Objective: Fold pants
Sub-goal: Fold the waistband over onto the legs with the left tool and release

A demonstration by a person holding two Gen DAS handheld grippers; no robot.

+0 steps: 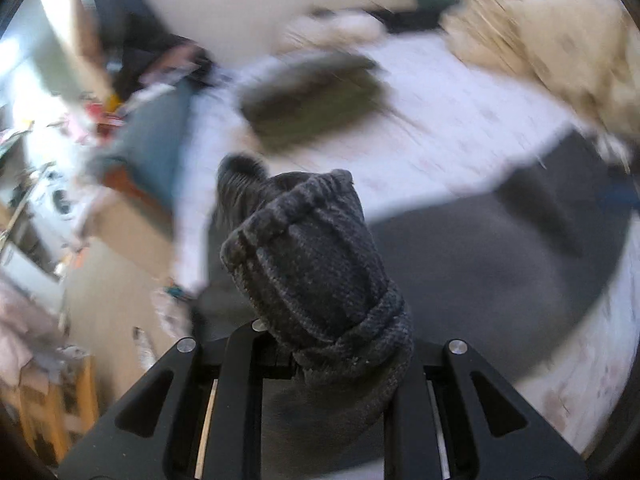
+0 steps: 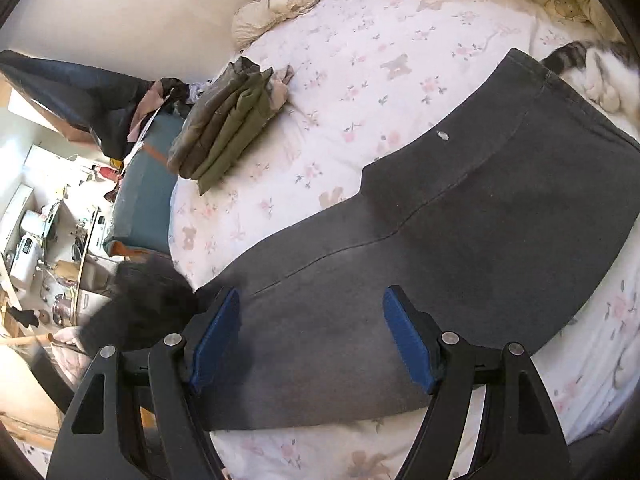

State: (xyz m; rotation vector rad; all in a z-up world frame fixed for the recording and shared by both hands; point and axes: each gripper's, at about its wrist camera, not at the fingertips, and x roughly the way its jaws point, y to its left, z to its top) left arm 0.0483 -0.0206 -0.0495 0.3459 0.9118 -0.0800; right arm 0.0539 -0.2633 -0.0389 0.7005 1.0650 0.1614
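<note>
Left tool [image 1: 320, 344] clenches the gray pants [image 2: 460, 240] (fingertips buried, background blurred); right tool [image 2: 312, 340] released, empty.

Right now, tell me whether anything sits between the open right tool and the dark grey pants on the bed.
Nothing visible does. The right tool hangs open directly over the dark grey pants, with only bare fabric between its blue pads.
</note>
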